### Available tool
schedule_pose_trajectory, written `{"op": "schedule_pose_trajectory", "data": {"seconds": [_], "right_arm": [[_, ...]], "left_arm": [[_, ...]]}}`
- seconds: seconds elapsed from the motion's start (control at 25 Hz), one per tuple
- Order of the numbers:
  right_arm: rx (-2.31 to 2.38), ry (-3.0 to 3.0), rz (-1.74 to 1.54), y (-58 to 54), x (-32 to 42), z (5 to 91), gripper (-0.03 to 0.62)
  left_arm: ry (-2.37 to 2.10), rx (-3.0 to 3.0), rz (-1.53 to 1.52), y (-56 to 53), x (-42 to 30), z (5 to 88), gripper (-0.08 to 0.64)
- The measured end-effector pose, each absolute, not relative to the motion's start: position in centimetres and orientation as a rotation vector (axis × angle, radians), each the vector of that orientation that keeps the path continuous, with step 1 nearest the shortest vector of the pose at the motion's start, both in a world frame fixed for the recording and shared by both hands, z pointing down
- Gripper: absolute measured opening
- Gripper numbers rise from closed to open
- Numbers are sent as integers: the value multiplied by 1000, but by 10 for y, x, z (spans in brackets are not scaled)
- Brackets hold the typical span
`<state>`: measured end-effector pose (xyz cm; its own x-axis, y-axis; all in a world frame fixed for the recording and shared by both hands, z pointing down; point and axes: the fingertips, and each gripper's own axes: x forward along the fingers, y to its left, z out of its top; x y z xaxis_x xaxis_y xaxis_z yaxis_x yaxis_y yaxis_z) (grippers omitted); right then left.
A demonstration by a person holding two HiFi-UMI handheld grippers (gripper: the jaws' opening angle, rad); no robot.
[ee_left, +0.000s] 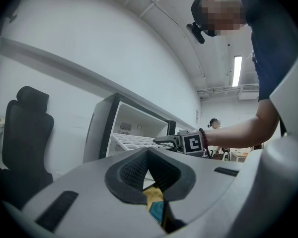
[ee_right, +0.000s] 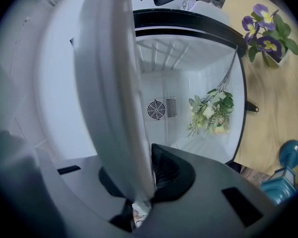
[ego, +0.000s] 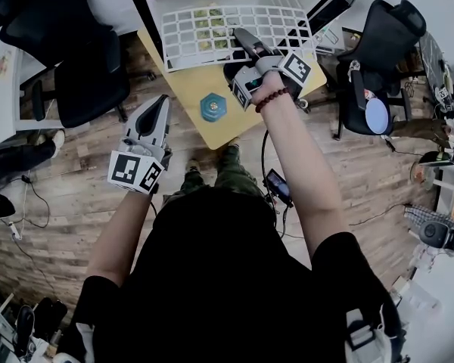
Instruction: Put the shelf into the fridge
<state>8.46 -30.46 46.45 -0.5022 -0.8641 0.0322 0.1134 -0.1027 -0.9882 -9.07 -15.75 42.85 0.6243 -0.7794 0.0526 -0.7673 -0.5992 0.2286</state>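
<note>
1. Well, at the far left the left gripper (ego: 160,104) hangs over the floor, at 7 o'clock from the shelf. Its fingers are pressed together with nothing between them. It is well apart from the shelf.
2. Next comes a small blue lantern (ego: 213,107) on the yellow table (ego: 200,134). It sits at 6 o'clock from the shelf and does not touch it.
3. In the middle, the white wire shelf (ego: 212,29) lies flat in the mouth of the black fridge (ego: 141,10). Its long side runs from 9 to 3 o'clock. Part of it sticks out toward the person. Flowers (ee_right: 211,110) lie inside the fridge, below it.
4. On the right, the right gripper (ego: 244,40) is clamped on the shelf's front edge, near the right end. This is the hand that does the work.
5. I think the shelf must slide toward 12 o'clock, deeper inside. The fridge walls are close on both sides, so it should stay straight and level. Deeper in, the fridge looks open up to the back wall.
</note>
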Motion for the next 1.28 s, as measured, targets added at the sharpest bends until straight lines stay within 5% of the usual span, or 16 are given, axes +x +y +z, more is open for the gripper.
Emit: {"op": "schedule_pose_trajectory", "data": {"seconds": [1.28], "right_arm": [[-849,1529,-1724,-341,84,466,44]], "left_arm": [[-1307,2600,-98,-153,-93,427,18]]}}
